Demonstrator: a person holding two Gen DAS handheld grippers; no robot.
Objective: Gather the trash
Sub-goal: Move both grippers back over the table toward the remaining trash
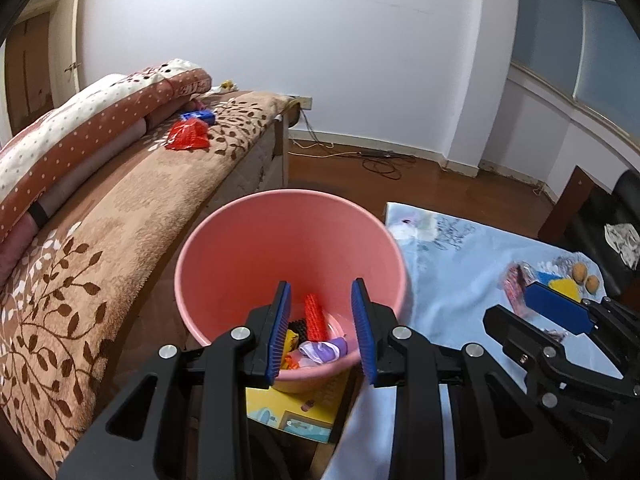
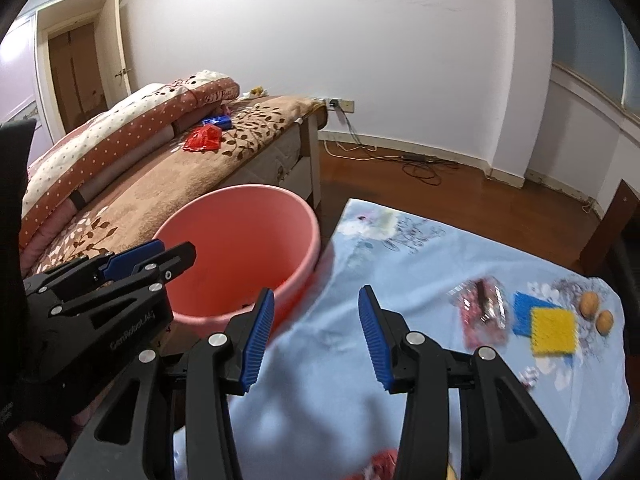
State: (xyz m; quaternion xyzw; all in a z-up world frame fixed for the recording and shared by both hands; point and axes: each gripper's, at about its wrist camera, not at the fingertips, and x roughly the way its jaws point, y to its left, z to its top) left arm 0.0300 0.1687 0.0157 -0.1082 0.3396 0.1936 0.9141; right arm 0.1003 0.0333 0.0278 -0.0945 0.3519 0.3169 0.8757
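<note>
The pink bin (image 1: pixel 288 240) stands on the floor between the bed (image 1: pixel 132 208) on the left and the blue-clothed surface (image 1: pixel 460 280) on the right, its rim just beside the cloth's edge. Inside it lie scraps — a red ridged piece (image 1: pixel 315 316), a purple-white wrapper (image 1: pixel 324 350) and something yellow and black, partly hidden. The left gripper (image 1: pixel 322 332) hangs over the bin's near side, jaws apart with nothing between them. The right gripper (image 2: pixel 316 336) is over the cloth just right of the bin, also released and empty. Farther right on the surface lie a clear wrapper (image 2: pixel 484 312) with red contents, blurred, then a blue pad (image 2: pixel 524 310) with a yellow pad (image 2: pixel 554 332) overlapping it, and two walnuts (image 2: pixel 596 312) near the far right edge. On the bed, well apart from the bin, a red wrapper (image 1: pixel 188 134) lies beside a blue pack (image 1: pixel 200 116) — both next to a folded dotted quilt (image 1: pixel 80 132). Cables (image 1: pixel 380 160) trail on the wooden floor by the far wall.
</note>
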